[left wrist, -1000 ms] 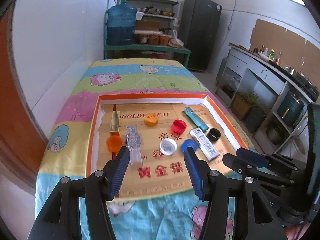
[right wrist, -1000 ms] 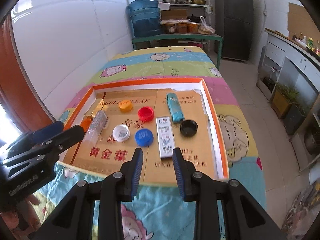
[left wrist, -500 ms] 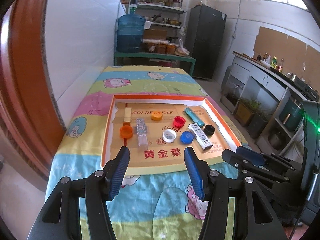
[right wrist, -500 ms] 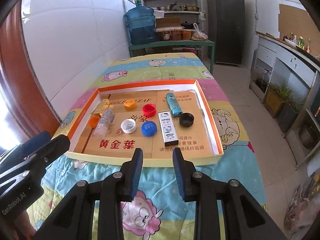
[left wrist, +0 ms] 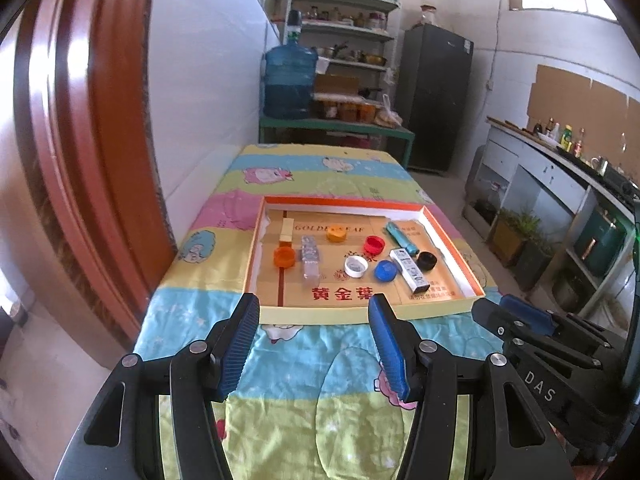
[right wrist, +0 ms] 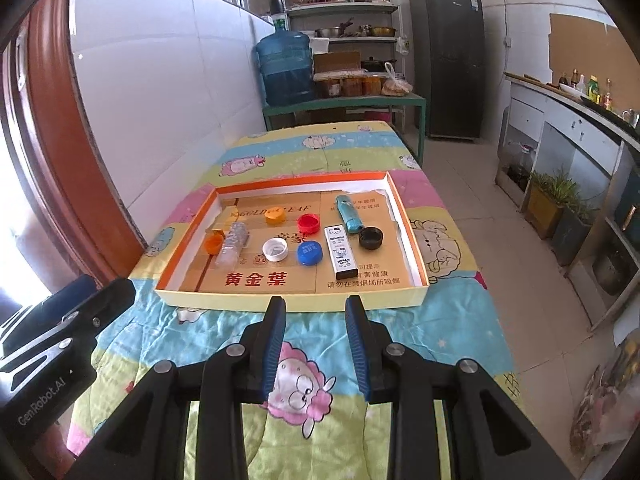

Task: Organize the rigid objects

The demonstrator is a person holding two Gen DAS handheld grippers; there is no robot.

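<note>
A shallow orange-rimmed tray (left wrist: 360, 314) (right wrist: 200, 300) lies on the cartoon-print cloth. In it are an orange cap (left wrist: 284, 257), a clear small bottle (left wrist: 310, 258), a yellow cap (left wrist: 336, 233), a red cap (left wrist: 374, 245), a white cap (left wrist: 355, 267), a blue cap (left wrist: 386, 271), a black cap (left wrist: 426, 261), a white printed box (left wrist: 409, 271) and a teal lighter (left wrist: 401, 238). My left gripper (left wrist: 314, 304) hangs wide open before the tray's near edge, holding nothing. My right gripper (right wrist: 316, 304) is beside it, jaws narrowly apart with nothing between them.
The table runs along a white tiled wall (right wrist: 160, 100), with a red-brown door frame (left wrist: 80, 160) at the left. Beyond its far end stand a green bench with a blue water jug (right wrist: 285, 68), shelves and a dark fridge (right wrist: 452, 64). A counter (right wrist: 560, 128) and tiled floor lie right.
Both grippers have drawn back from the tray and risen, so the tray looks smaller and farther off. Their jaws are as wide as before. The things in the tray have not moved.
</note>
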